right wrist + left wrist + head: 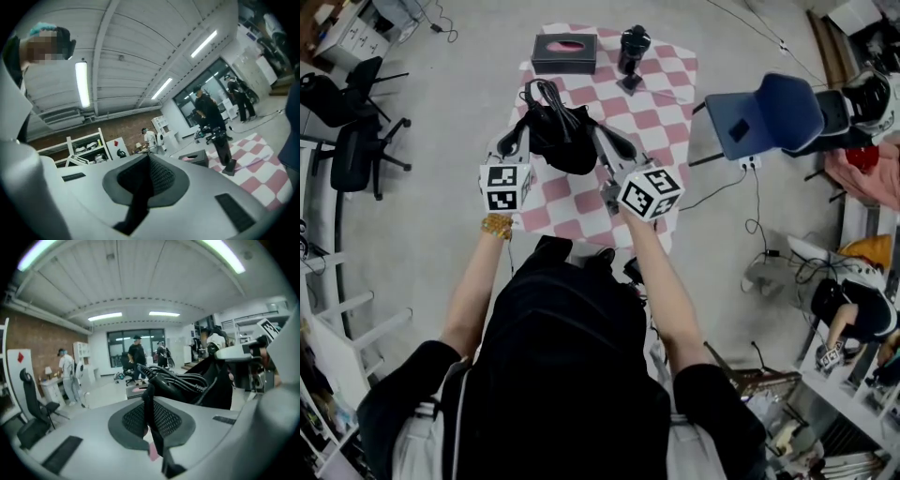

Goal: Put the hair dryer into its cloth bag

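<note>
Pink-and-white checked desk (581, 204) below, left hand-held gripper (521, 137) and right hand-held gripper (602, 141) each clamped on an edge of the black cloth bag (570, 150) raised between them, black hair dryer (169, 380) with wound cord inside its mouth, dark tissue box (564, 53) at the far end.

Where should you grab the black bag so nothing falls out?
Probably pinch its top rim from both sides, like the left tool and right tool. The bag is floppy and cord pokes out its top, so keep its mouth up.
</note>
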Tool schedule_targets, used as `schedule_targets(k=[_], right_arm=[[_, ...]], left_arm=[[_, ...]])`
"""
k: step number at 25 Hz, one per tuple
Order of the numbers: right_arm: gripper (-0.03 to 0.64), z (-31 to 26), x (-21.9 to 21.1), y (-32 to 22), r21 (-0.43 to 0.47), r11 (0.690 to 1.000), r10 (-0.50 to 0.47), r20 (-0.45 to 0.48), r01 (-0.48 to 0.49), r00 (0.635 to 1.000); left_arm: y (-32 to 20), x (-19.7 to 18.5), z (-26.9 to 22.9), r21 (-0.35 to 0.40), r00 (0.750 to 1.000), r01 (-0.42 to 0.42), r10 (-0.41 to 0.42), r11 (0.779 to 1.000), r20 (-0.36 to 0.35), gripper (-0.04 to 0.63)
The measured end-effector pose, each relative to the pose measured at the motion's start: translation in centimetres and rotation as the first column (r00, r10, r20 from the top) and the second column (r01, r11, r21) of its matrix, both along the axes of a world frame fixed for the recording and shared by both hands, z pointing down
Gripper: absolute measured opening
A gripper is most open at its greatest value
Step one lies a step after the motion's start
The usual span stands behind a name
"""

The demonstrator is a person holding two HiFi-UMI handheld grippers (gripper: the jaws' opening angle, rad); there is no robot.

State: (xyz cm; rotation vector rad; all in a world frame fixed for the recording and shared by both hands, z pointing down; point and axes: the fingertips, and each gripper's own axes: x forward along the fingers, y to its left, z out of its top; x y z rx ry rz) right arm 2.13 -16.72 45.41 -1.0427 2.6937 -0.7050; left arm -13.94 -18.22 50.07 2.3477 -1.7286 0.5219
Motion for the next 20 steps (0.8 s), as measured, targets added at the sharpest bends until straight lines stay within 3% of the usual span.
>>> schedule_targets(k=[2,5,8,10,16,20], right_arm=[[0.021,-0.3,0.6,-0.7,0.005,0.999,0.036,0.006,-0.036,0.999],[0.021,-1.8,1.3,-0.5,0.052,0.997,0.059,0.037,-0.061,0.998],[0.021,-1.3,1.4,-1.2,0.042,0.996,0.080,-0.031,-0.079,0.996],[0.021,-1.4,0.9,-0.9,0.087,0.993,0.083,-0.091,-0.075,0.992],[0.021,-3.1,1.3,-1.5,0.135,0.979,0.166,-0.097,-0.152,0.981],[0.021,-3.6,2.1,-1.8,0.149,0.976,0.182,-0.145,-0.160,0.973]], left_arm=[[-0.4,-0.2,-0.9,0.011,0.999,0.021,-0.020,1.000,-0.036,0.018],[-0.4,-0.1,-3.3,0.096,0.999,0.023,-0.019,0.995,-0.042,0.018],[-1.0,0.0,-3.5,0.084,0.999,0.000,0.004,0.996,-0.045,0.018],[-0.8,1.2,-3.9,0.108,0.999,-0.040,0.043,0.993,-0.025,0.018],[-0.6,2.4,-5.6,0.185,0.998,-0.033,0.043,0.982,-0.051,0.018],[-1.3,2.0,-5.9,0.149,0.999,-0.034,0.037,0.988,-0.015,0.018]])
